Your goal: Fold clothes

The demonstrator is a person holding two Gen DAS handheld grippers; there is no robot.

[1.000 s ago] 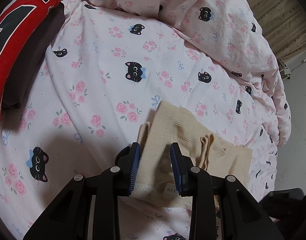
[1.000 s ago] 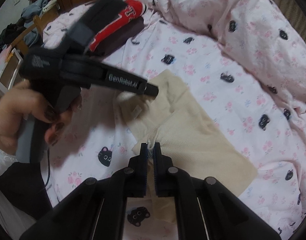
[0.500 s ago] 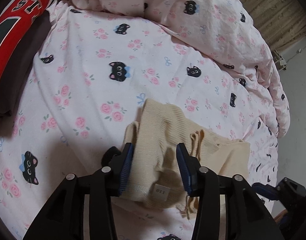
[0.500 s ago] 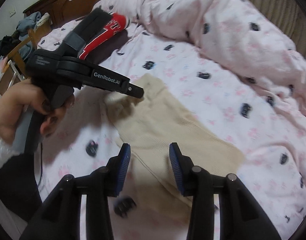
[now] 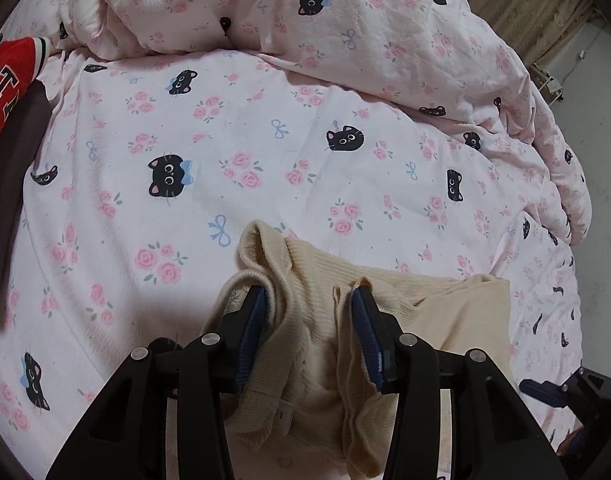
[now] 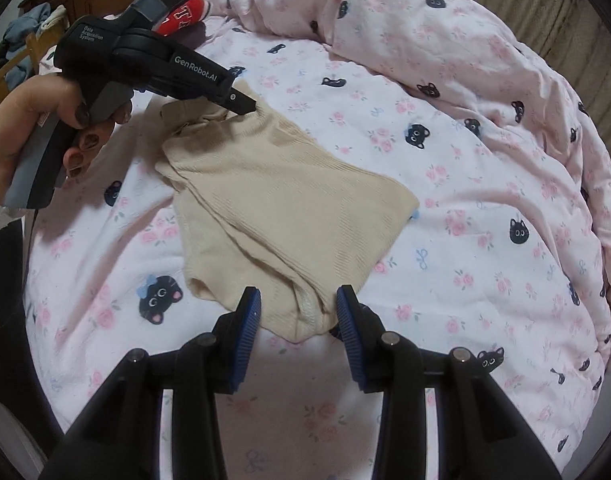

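Right wrist view shows a cream ribbed knit garment (image 6: 281, 208) lying roughly flat on the pink bed sheet printed with roses and black cat faces (image 6: 445, 280), its hem end nearest the camera and its bunched end farther away. The right hand-held gripper (image 6: 298, 312) hangs over that hem, jaws parted to a moderate gap and released: the hem's corner sits between the blue pads but they do not press on it. At the far end the left hand-held gripper (image 6: 251, 106), carried by a person's hand (image 6: 33, 128), has its tips down at the rumpled part. In the left wrist view its jaws (image 5: 309, 320) also stand apart, loose folds and a small white label (image 5: 283, 414) lying between them without being pinched.

The step looks like the pause between folds, the cloth laid down and let go. The next move probably calls for fresh grips on matching corners, then smoothing the bunched end. A folded red and dark garment (image 5: 9, 76) lies well apart.
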